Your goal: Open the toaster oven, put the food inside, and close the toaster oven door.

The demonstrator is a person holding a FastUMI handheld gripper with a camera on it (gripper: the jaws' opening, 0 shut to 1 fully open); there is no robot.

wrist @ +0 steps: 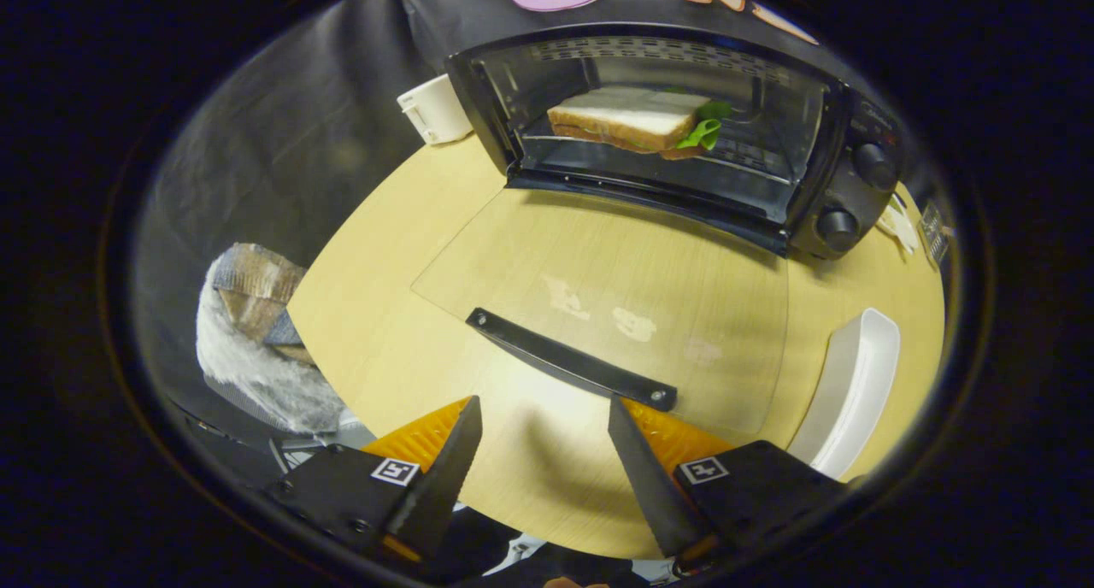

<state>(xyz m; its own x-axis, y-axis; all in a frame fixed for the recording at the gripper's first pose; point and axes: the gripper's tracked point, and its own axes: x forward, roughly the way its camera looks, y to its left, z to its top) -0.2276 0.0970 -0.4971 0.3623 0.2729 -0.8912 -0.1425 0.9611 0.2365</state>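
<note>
A black toaster oven (pixel 842 173) stands at the far side of the round wooden table (pixel 385 314), its cavity open. A sandwich (pixel 628 120) of white bread with green lettuce lies on the rack inside. The glass door (pixel 598 297) is folded flat down toward me, with its black handle bar (pixel 568 359) at the near edge. My gripper (pixel 543 417) hovers open just short of that handle, nothing between its fingers. The right fingertip (pixel 624 417) is close to the handle's right end.
A white oblong dish (pixel 855 391) sits on the table right of the door. A white cup (pixel 434 109) stands left of the oven. Small white items (pixel 902 225) lie by the oven's right side. A fluffy cushion on a chair (pixel 256 332) is beyond the table's left edge.
</note>
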